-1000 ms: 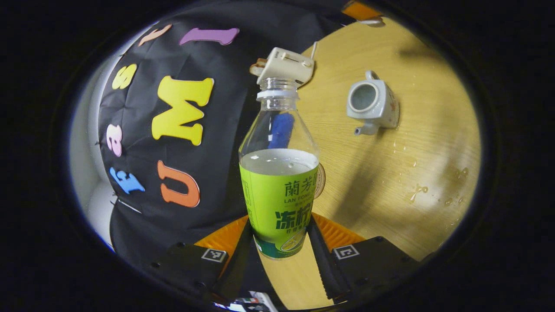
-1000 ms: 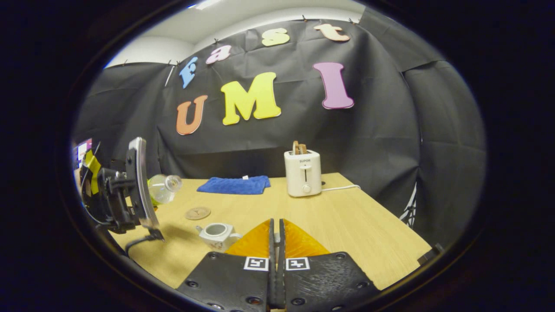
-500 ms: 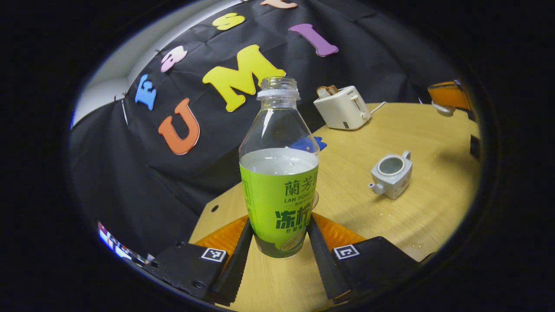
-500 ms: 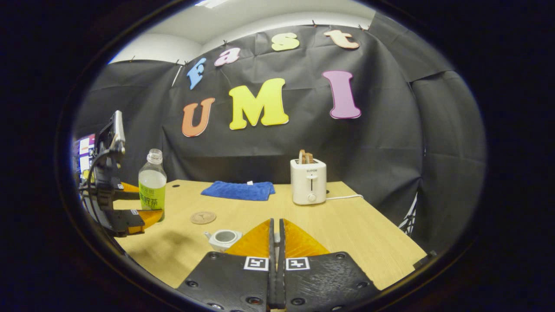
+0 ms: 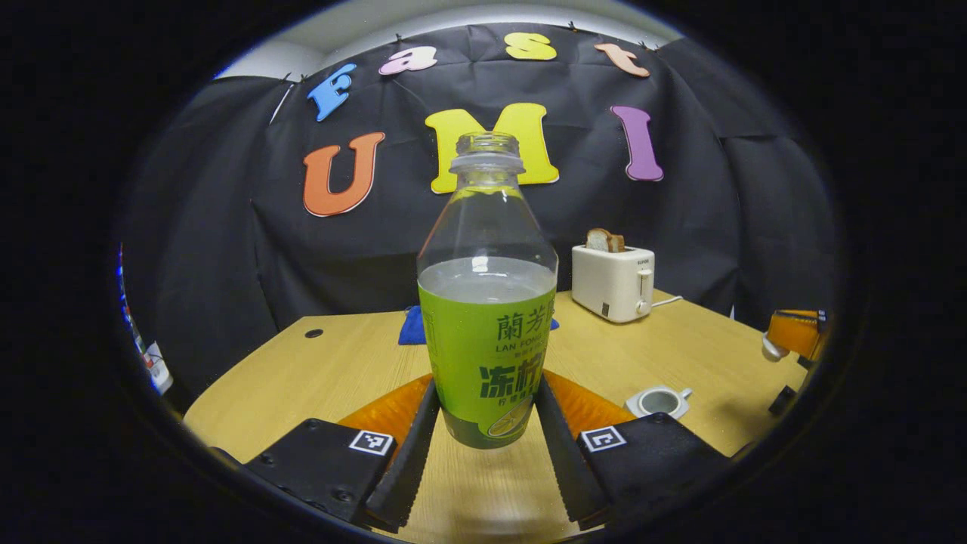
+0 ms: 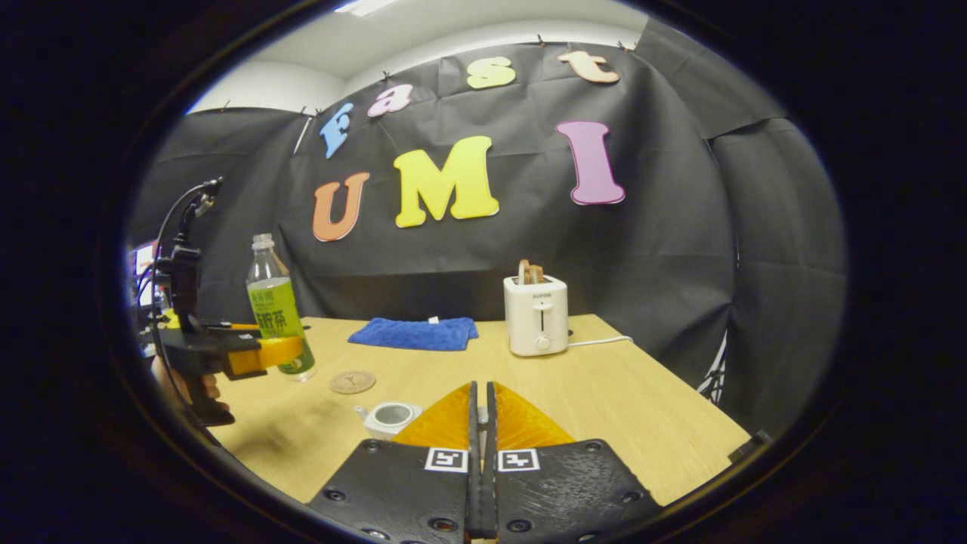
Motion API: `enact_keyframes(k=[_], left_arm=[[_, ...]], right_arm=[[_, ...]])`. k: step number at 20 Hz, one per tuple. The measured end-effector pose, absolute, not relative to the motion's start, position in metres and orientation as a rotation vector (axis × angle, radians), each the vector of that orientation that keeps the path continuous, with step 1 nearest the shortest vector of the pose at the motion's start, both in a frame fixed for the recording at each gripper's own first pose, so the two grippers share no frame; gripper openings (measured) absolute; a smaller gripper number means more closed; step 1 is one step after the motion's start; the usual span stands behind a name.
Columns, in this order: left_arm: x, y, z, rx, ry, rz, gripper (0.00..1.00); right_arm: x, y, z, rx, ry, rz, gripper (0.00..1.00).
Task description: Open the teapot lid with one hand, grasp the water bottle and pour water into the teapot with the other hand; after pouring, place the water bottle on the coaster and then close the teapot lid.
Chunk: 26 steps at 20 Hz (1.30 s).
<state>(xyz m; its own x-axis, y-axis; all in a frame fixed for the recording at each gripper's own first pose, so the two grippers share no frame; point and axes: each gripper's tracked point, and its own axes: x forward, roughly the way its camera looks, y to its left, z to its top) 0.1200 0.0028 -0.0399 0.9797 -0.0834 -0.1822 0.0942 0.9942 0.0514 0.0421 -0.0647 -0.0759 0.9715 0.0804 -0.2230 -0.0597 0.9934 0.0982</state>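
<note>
The water bottle [image 5: 486,302], tipped well over toward the teapot a second ago, now stands upright again in the left tool [image 5: 483,423], whose two fingers press on the lower part of its green label from either side. In the right gripper view the same bottle [image 6: 276,316] has come away from the teapot [image 6: 388,417] and sits low, just left of the round coaster [image 6: 352,381], with a hand [image 6: 185,385] behind the left tool [image 6: 261,355]; whether its base touches the desk [image 6: 604,393] I cannot tell. The bottle has no cap, and water still fills it to the top edge of the label.

That return to vertical reads as the pour being finished, so the step in hand is setting the bottle down. It is beside the coaster, not over it, so I judge that a short move toward the right of that view is still needed before release.

The teapot [image 5: 659,401] stands open, its rim showing a dark hollow and no lid on it. The right tool [image 6: 480,446] has its fingers drawn together with only a thin slit between them; something small may sit at the slit, probably the lid, but it is too hidden to be sure. From the left gripper view the right tool [image 5: 793,344] appears off at the far edge with a pale, rounded thing at its tip. Closing the lid comes last.
</note>
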Motion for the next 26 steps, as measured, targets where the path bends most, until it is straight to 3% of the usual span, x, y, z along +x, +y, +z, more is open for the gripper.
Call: enact_keyframes(k=[5,13,23,26], left_arm=[[0.160,0.008,-0.038,-0.015,0.125,-0.094,0.75],[0.205,0.007,-0.075,0.026,0.208,-0.116,0.75],[0.216,0.014,-0.107,0.031,0.304,-0.116,0.75],[0.215,0.016,-0.111,0.011,0.322,-0.114,0.79]], right_arm=[[0.049,-0.065,-0.085,0.097,0.242,0.072,0.00],[0.067,-0.067,-0.111,0.118,0.297,0.072,0.00],[0.075,-0.062,-0.120,0.099,0.309,0.079,0.00],[0.074,-0.062,-0.119,0.077,0.305,0.072,0.00]])
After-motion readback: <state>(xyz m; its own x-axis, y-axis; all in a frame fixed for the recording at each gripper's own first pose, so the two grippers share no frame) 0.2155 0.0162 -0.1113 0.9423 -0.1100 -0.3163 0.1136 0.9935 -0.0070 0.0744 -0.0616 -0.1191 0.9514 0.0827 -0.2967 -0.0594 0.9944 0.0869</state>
